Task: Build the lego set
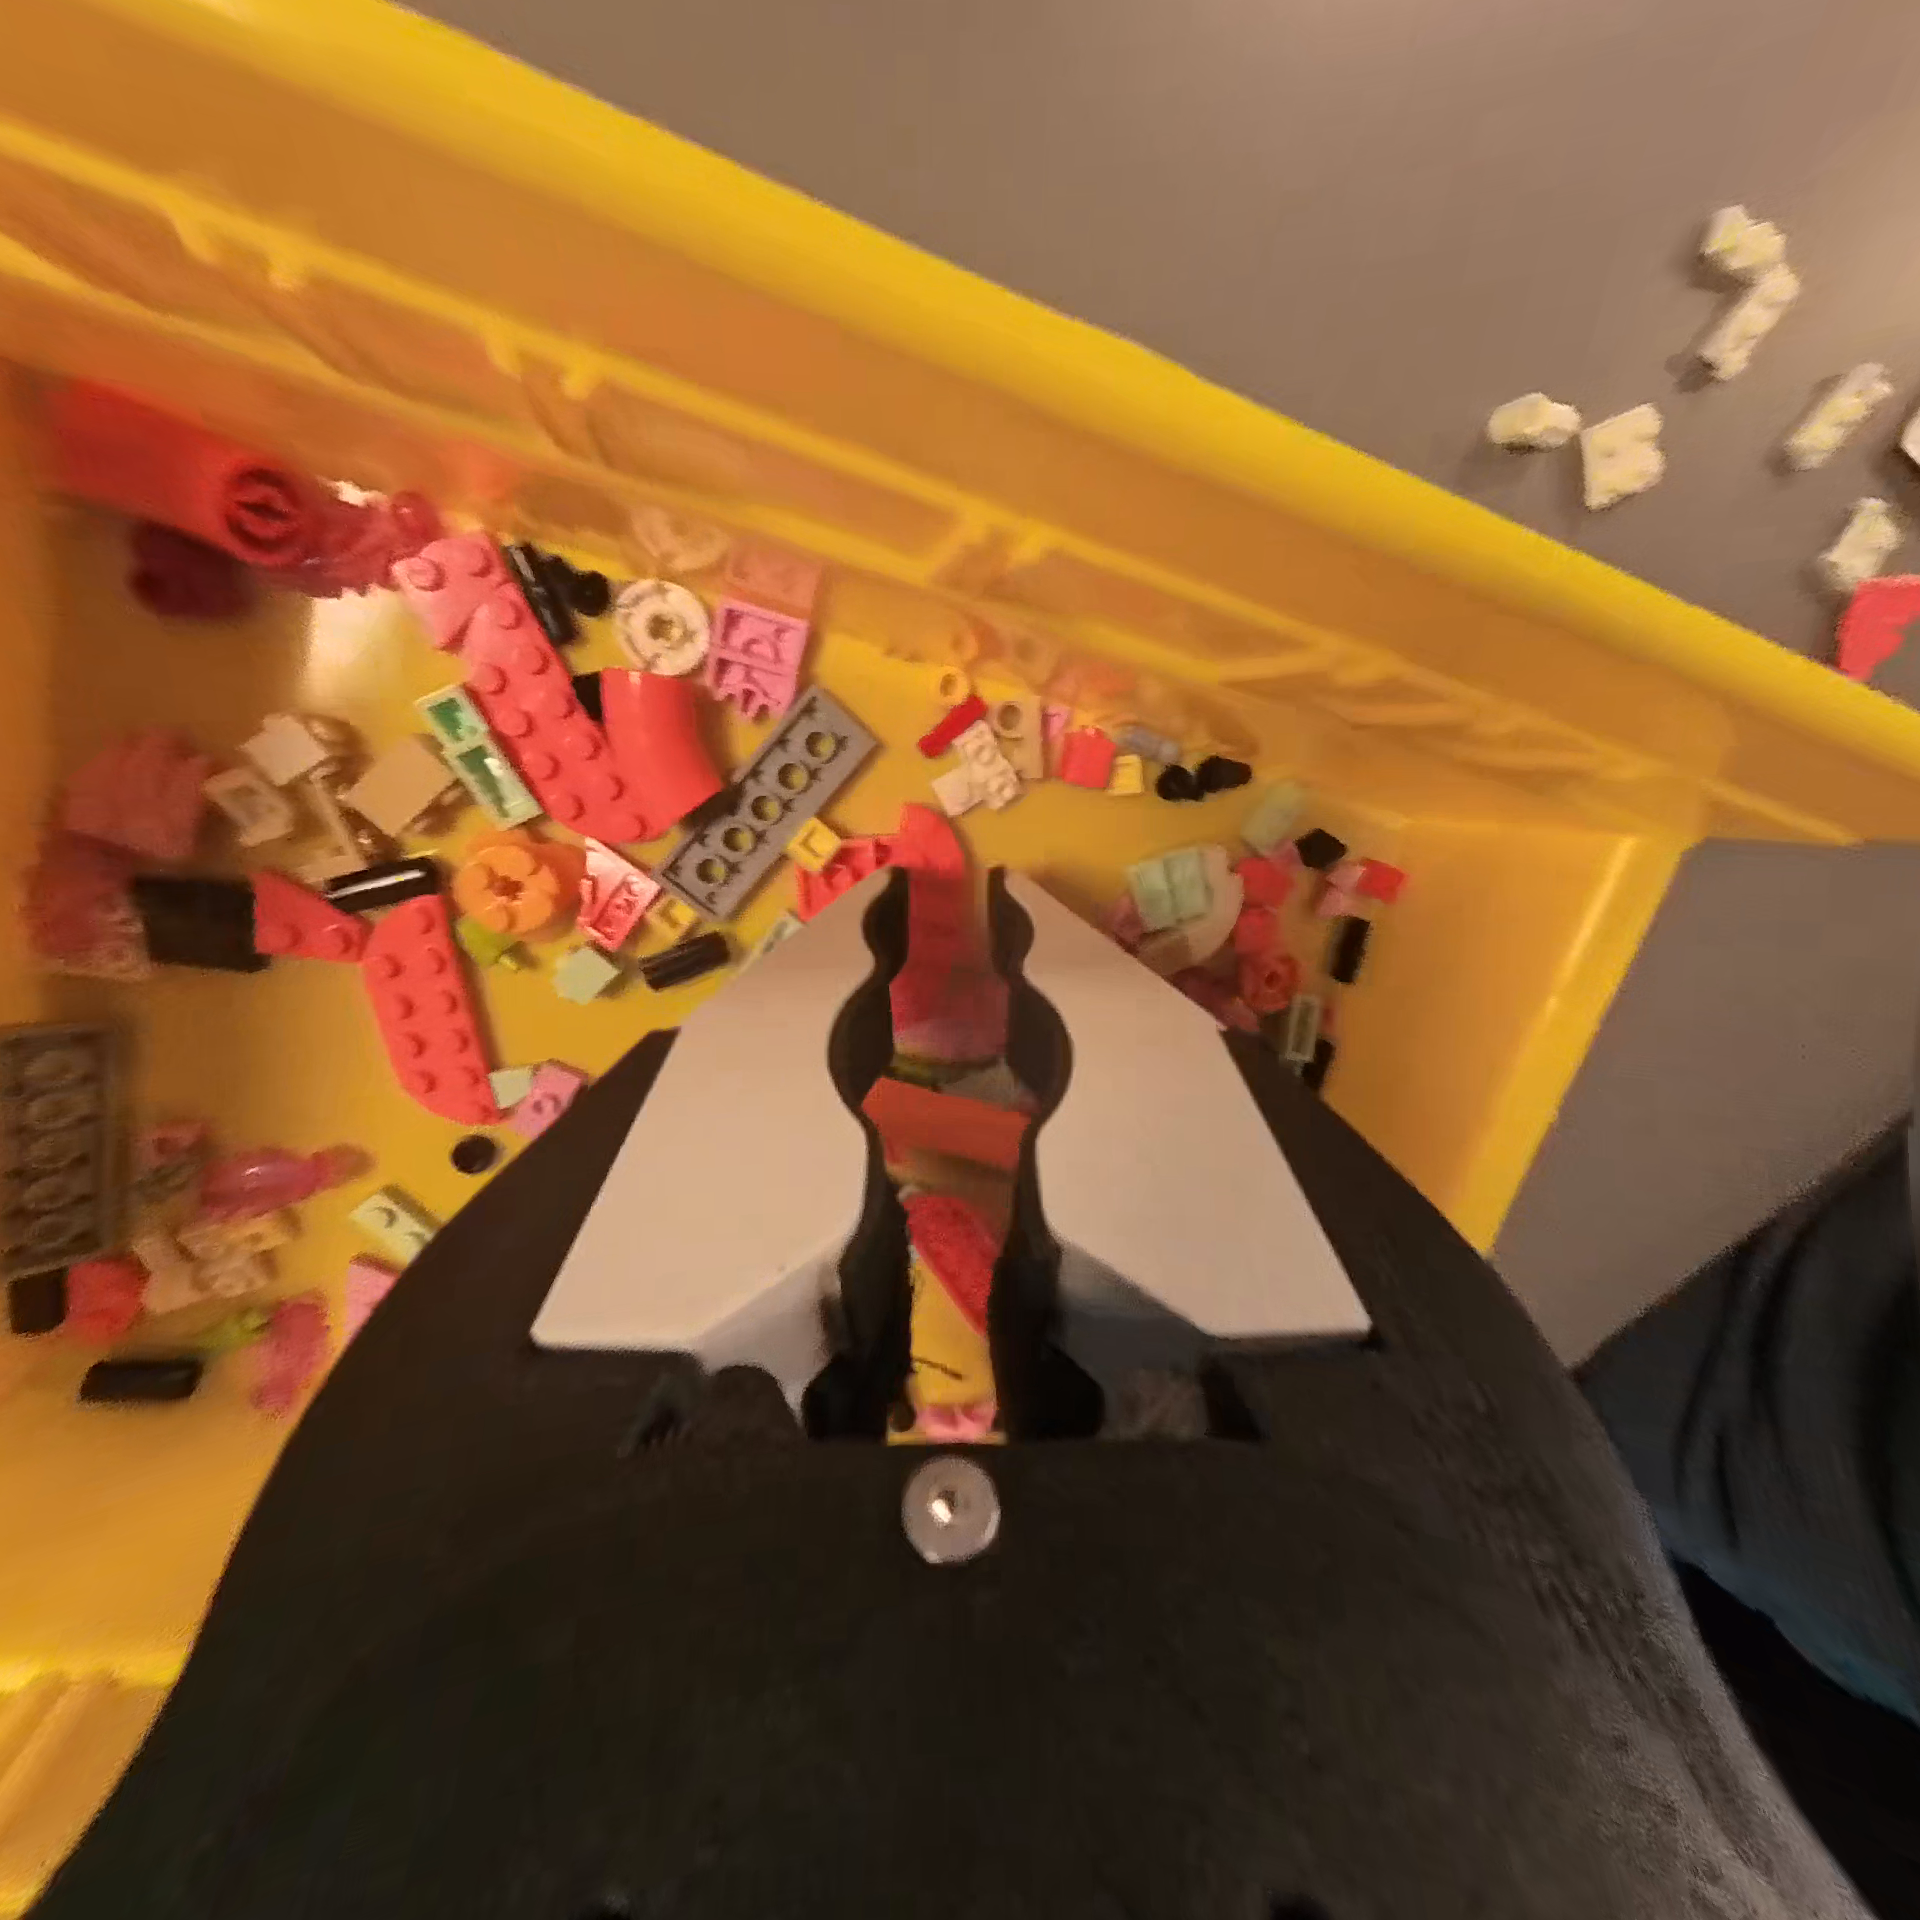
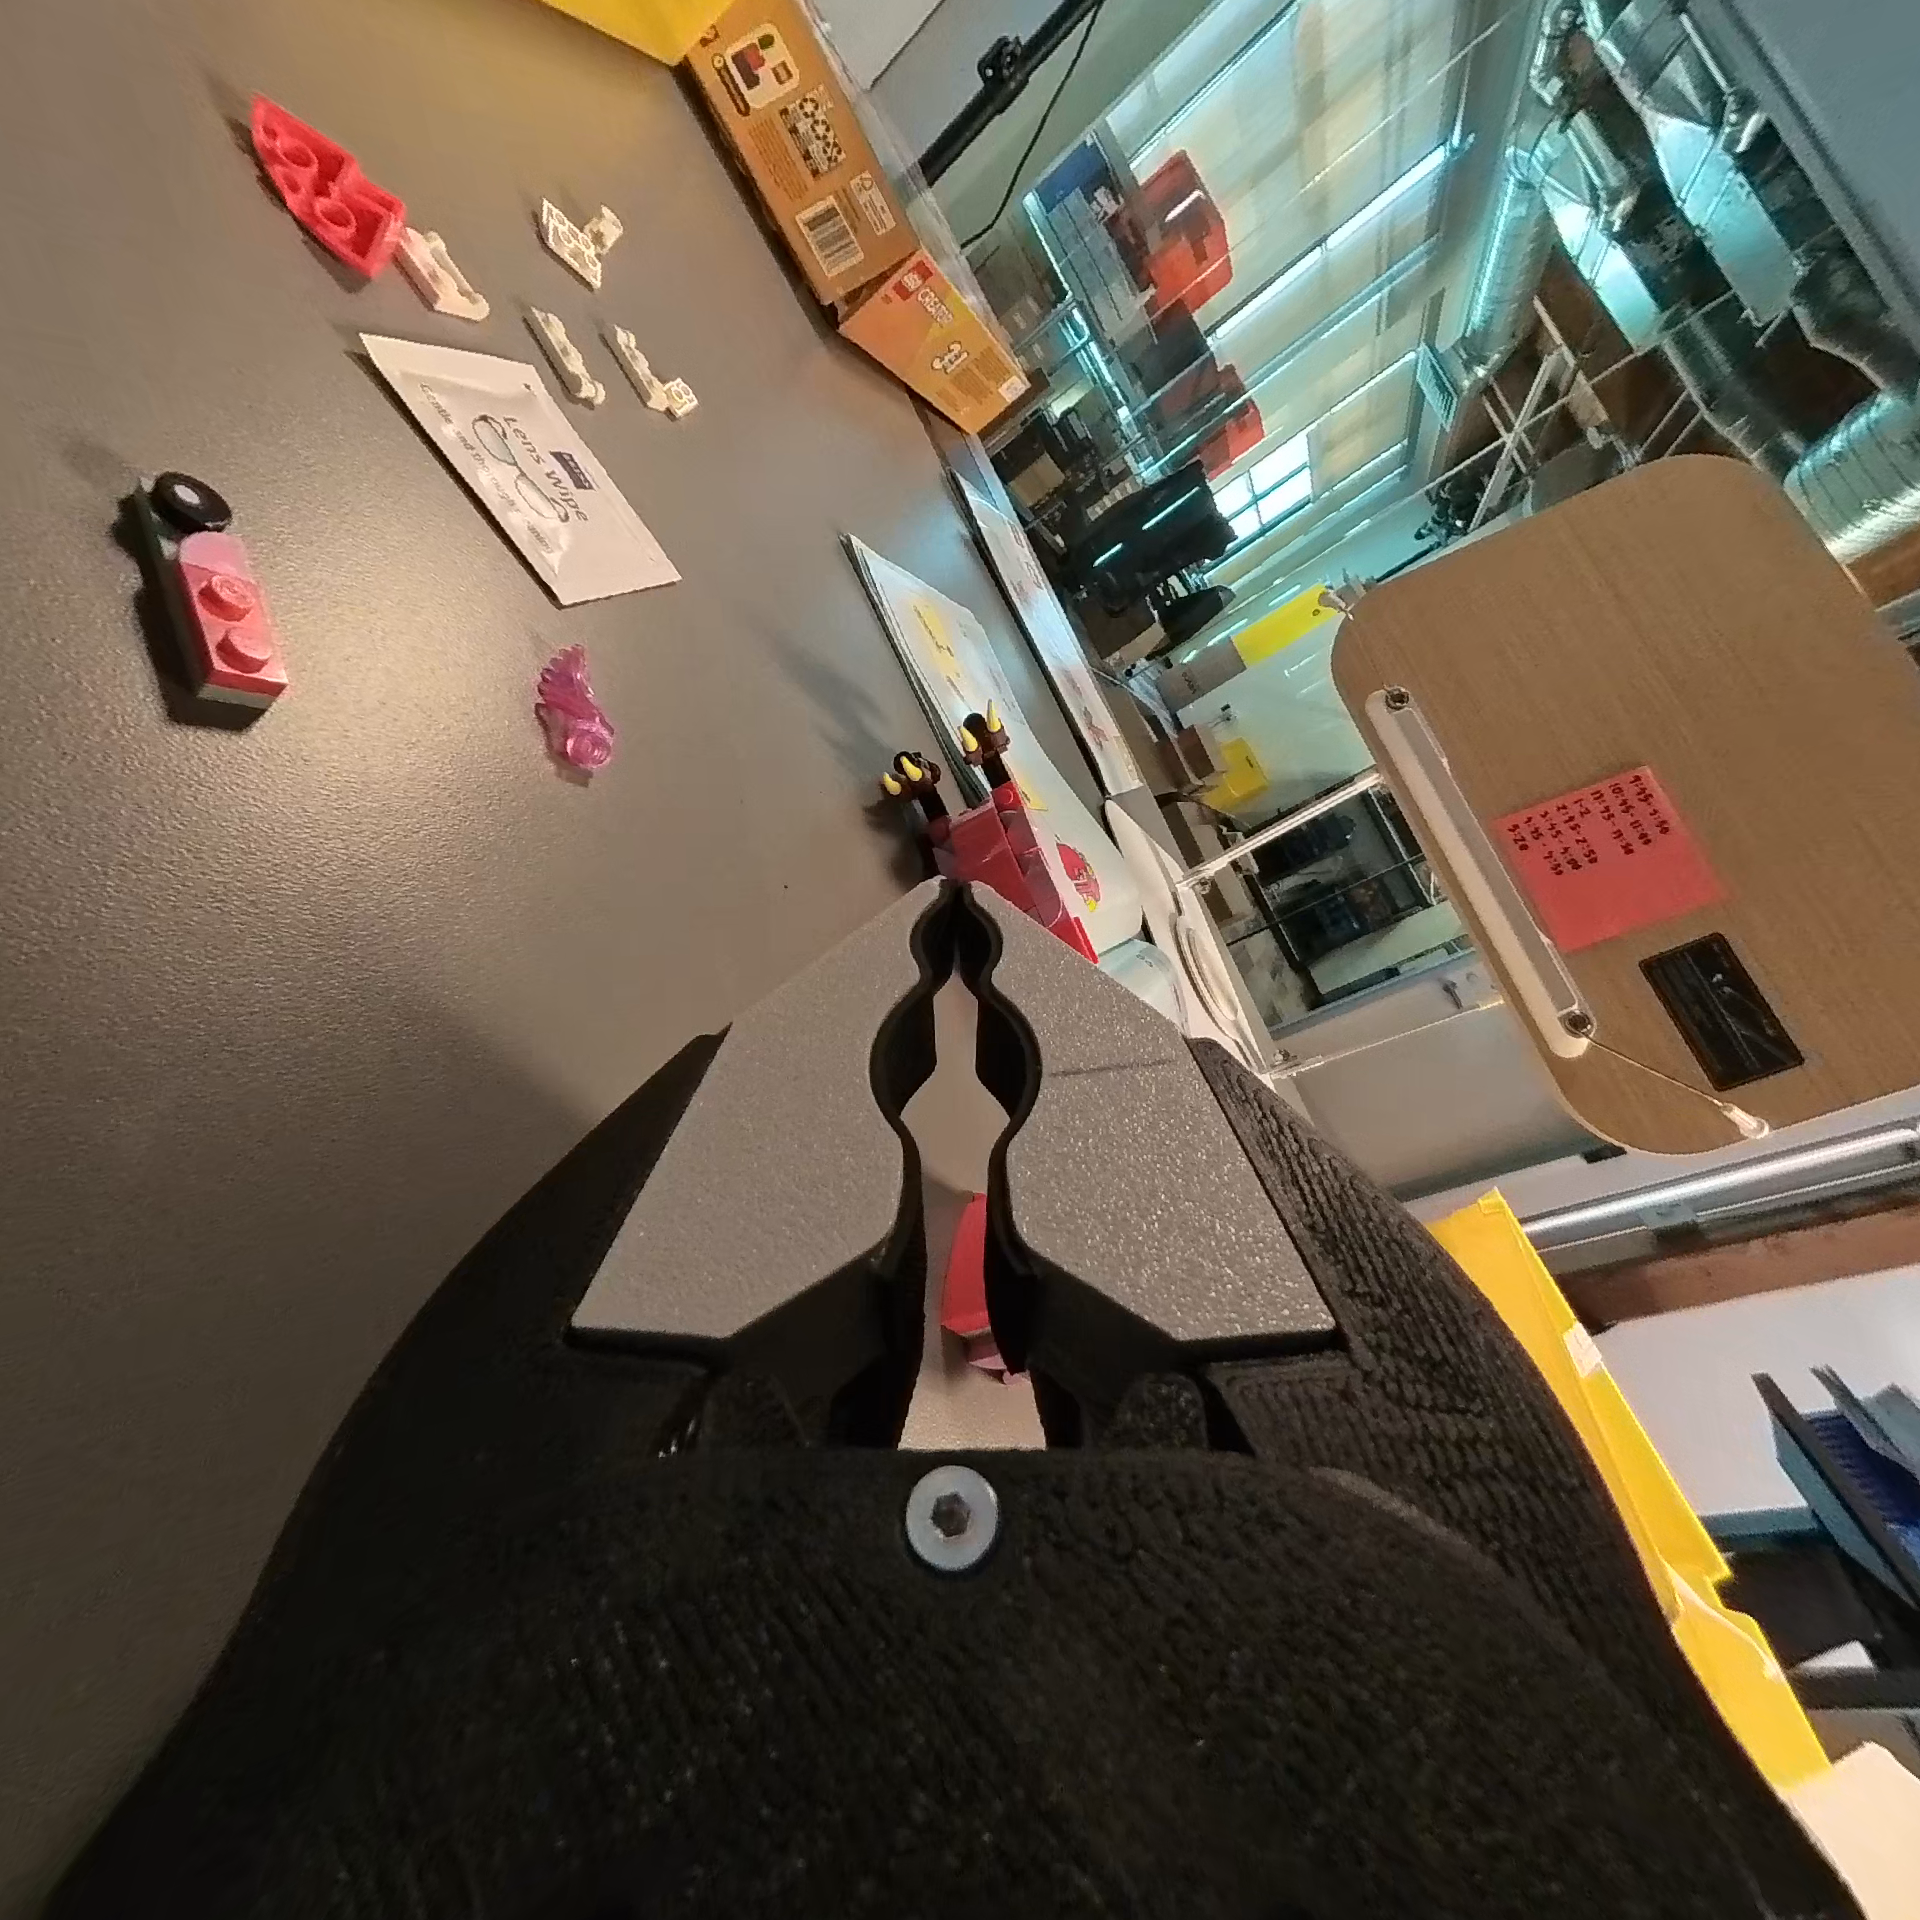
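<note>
Two tongs. My left gripper (image 1: pixel 948 883), inside the yellow plastic bin (image 1: pixel 1039 436), clamps a coral-red curved brick (image 1: pixel 930 847) lengthwise between its fingertips. My right gripper (image 2: pixel 956 896) is shut, the dark-red clawed brick model (image 2: pixel 987 831) just beyond its tips.

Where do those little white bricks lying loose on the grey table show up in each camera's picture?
Left wrist view: the white bricks are scattered at upper right, on the grey table beyond the yellow bin.
Right wrist view: the white bricks sit at upper left, just above a white sachet.
Shared landmark: the red brick beside them, likely the same one, cut by the right edge and at top left.
</note>
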